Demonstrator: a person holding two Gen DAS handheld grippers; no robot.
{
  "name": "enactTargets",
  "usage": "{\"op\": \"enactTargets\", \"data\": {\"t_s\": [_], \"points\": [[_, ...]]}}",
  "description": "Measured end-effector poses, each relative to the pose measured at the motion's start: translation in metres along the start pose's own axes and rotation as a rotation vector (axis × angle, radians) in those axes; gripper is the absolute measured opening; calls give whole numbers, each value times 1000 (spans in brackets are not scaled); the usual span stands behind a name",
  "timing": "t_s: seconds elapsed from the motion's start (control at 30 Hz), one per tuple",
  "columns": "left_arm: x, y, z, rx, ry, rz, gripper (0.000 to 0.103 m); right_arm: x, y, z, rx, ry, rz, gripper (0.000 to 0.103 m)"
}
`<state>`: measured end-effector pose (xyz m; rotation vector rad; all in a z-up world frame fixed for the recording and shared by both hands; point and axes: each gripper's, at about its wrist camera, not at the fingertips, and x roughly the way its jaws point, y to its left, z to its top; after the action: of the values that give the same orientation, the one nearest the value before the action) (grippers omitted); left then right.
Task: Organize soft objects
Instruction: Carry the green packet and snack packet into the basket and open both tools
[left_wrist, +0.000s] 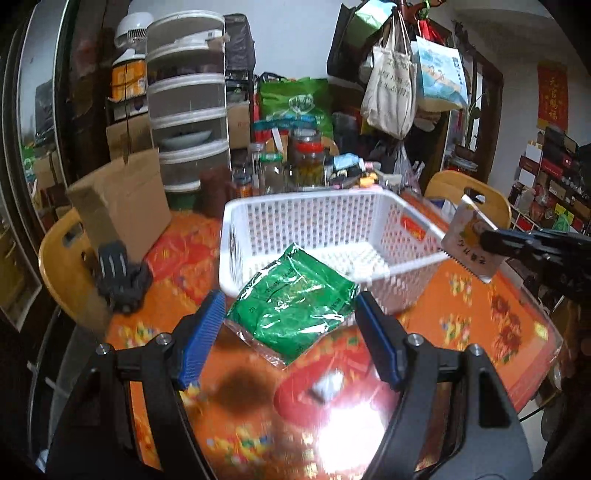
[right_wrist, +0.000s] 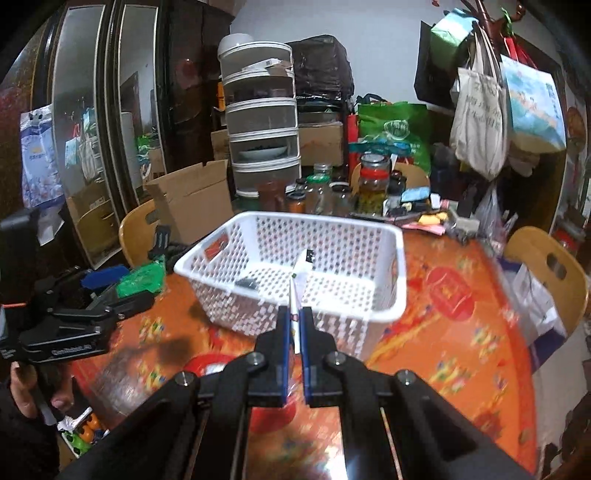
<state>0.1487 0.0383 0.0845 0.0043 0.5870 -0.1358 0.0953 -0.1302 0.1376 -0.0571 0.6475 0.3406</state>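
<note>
So the left wrist cam gives you the flat face of both packets, which the right cam doesn't. The left gripper (left_wrist: 291, 317) has its blue pads on either side of a green foil packet (left_wrist: 295, 299), squeezing it from both edges, and the packet hangs up off the orange tablecloth (left_wrist: 472, 317), just in front of the near wall of the white basket (left_wrist: 310, 221). Off to the right in that same view you can see the right gripper (left_wrist: 484, 240) pinching a pale sachet (left_wrist: 471, 240) with a yellowish picture on it, held just to the right of the basket's right rim.

The right wrist cam only shows that sachet (right_wrist: 298, 291) edge-on, a thin white strip poking up between the fingers of the right gripper (right_wrist: 294, 325), which is clamped tight on it. The sachet sits right on the gripper's centre line, with the basket (right_wrist: 369, 236) straight beyond it. What this cam adds: the inside of the basket looks mostly bare apart from one small dark thing on the floor (can't tell what). It also shows the left gripper (right_wrist: 122, 282) from the side, far left, with the green packet (right_wrist: 142, 277) in its pads, left of the basket, and a person's hand (right_wrist: 22, 395) low in the corner.

Jars (left_wrist: 306, 155) and a cardboard box (left_wrist: 122, 199) crowd the far side.
</note>
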Motion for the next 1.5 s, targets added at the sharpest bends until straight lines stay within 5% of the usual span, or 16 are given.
{"op": "enactTargets", "data": {"t_s": [0.3, 0.5, 0.87, 1.37, 1.5], "points": [[42, 3, 93, -11, 34, -29, 71, 52, -10, 56, -21, 74, -25, 4], [102, -7, 114, 4, 144, -18, 71, 102, -21, 61, -12, 156, -63, 4], [199, -2, 84, -23, 330, 6, 71, 177, -38, 42, -3, 290, -134, 4], [225, 0, 67, -24, 358, 9, 71, 198, -42, 27, -8, 311, -135, 5], [224, -1, 68, -24, 349, -1, 71, 190, -44, 30, 3, 289, -127, 28]]}}
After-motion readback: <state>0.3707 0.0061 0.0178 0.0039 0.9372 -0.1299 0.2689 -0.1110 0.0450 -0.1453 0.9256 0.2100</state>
